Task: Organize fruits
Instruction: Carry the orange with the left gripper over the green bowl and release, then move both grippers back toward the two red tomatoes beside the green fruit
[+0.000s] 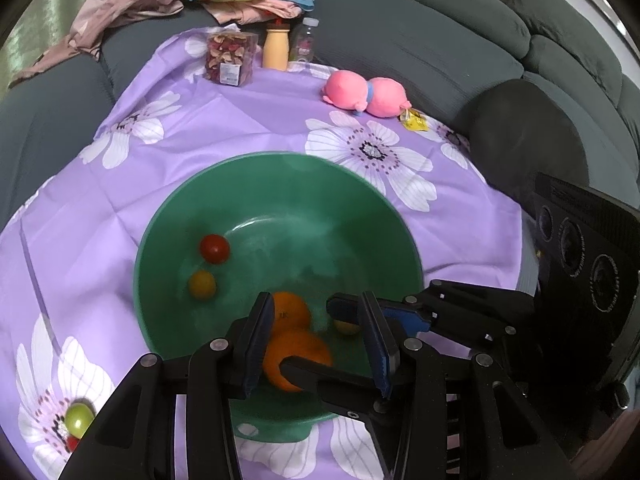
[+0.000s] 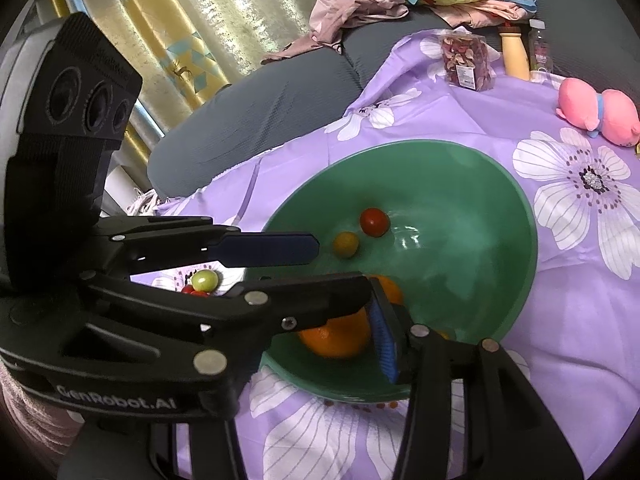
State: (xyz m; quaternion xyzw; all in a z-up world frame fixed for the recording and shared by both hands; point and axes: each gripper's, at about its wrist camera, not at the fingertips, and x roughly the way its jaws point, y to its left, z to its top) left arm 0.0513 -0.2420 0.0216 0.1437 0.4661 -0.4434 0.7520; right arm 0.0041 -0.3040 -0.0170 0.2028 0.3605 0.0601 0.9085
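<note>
A green bowl [image 1: 256, 184] [image 2: 516, 216] on the purple flowered cloth holds two oranges [image 1: 296, 356] [image 2: 340, 338], a red tomato [image 1: 215, 249] [image 2: 374, 222], a yellow one [image 1: 202, 285] [image 2: 346, 244] and a small yellow fruit [image 1: 346, 326]. Both grippers reach into the bowl and cross just above the oranges. My left gripper [image 1: 316, 298] [image 2: 343, 263] is open; the near orange shows in its gap, clear of the right pad. My right gripper [image 1: 305, 333] comes in from the right, open, one finger lying across that orange. In the right wrist view its left finger is hidden.
A green fruit [image 1: 78, 418] [image 2: 205, 280] and small red ones [image 1: 72, 442] lie on the cloth left of the bowl. A snack box [image 1: 230, 60], two bottles [image 1: 276, 50], a pink plush [image 1: 366, 94] and a yellow packet [image 1: 414, 120] stand farther back. A grey sofa [image 1: 420, 40] surrounds the cloth.
</note>
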